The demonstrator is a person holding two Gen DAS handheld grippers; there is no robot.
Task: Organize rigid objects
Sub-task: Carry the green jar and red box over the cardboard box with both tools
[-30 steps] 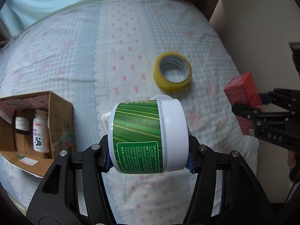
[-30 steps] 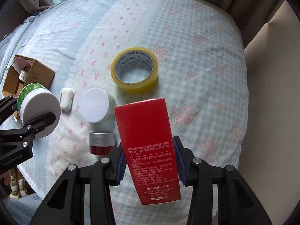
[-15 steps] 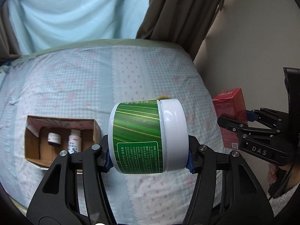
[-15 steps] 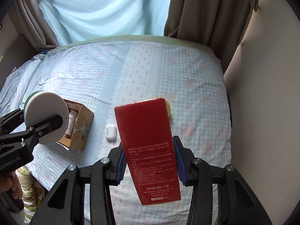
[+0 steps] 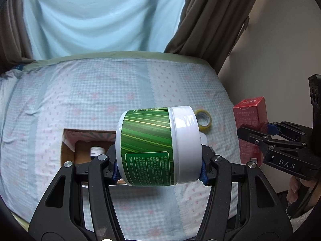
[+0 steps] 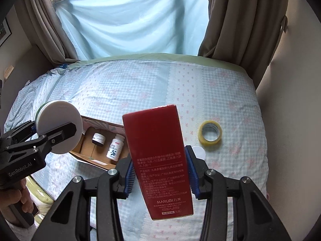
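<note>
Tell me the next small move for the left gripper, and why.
Probably lower the left gripper toward the open cardboard box. Its fingers are clamped on the green jar, held in the air above the bed, and the box, already holding two small bottles, shows bare floor beside them.

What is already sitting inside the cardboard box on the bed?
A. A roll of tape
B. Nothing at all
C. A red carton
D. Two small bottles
D. The right wrist view shows the cardboard box holding a dark little jar and a white bottle, side by side.
</note>
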